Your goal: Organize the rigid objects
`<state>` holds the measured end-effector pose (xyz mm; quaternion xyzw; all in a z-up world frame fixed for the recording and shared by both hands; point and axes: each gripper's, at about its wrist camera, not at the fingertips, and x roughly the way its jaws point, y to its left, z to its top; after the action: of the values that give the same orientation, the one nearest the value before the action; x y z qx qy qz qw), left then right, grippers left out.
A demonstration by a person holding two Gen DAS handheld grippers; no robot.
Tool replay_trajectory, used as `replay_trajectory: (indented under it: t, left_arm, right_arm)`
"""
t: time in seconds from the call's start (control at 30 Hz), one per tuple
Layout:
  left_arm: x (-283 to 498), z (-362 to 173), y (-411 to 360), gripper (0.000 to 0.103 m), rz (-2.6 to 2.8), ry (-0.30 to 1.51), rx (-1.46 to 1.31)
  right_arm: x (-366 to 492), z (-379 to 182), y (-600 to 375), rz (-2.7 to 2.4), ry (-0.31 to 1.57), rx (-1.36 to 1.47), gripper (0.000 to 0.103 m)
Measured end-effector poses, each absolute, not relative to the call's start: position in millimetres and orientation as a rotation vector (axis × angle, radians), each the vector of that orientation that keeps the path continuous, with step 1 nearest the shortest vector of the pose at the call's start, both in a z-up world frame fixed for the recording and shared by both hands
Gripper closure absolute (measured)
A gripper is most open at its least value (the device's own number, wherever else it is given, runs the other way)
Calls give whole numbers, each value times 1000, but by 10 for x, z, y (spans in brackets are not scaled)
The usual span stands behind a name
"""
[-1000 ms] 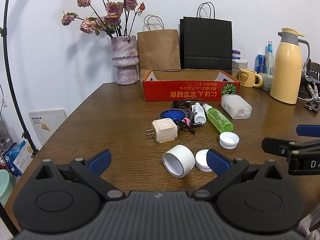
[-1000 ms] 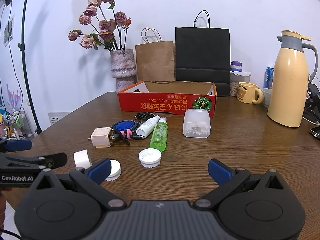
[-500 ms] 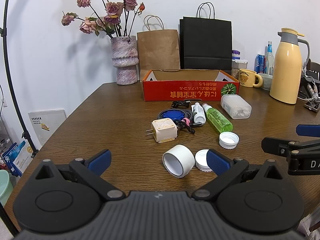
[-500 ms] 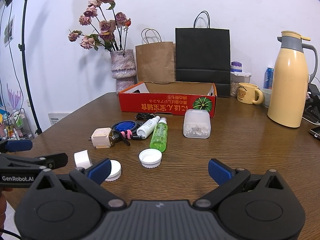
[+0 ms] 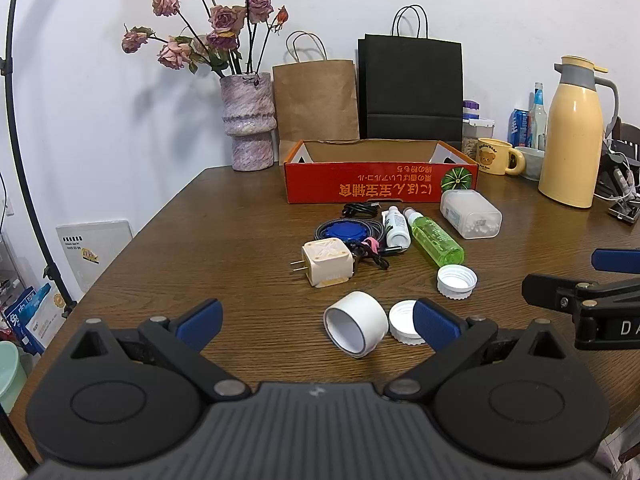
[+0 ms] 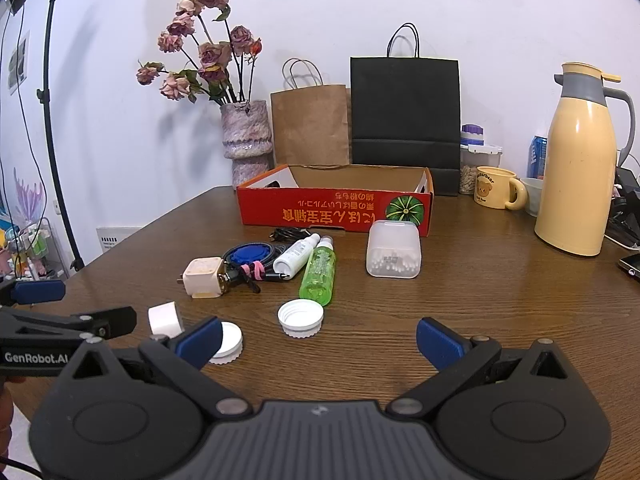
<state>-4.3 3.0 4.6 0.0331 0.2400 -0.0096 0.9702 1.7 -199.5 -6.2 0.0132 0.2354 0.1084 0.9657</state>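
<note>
Lying sideways — smooth cylindrical tape roll [image 5: 357, 329]

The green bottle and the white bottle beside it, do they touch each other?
Cannot tell. In the right wrist view the green bottle and the white bottle lie side by side with no gap visible; contact is not plain.

The right finger [image 5: 434, 326] of the left gripper covers part of one white cap [image 5: 404, 322]. The red box [image 6: 336, 210] hides its own floor. The phone [image 6: 631, 265] is cut off by the frame edge.
</note>
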Motion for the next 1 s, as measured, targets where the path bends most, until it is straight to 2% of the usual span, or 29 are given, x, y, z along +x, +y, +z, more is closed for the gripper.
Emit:
replay_trajectory:
  t: [1.0]
  left_arm:
    - [-59, 55, 22, 0, -18, 484, 68]
  right_arm:
    - [-14, -44, -1999, 219, 473, 28, 0]
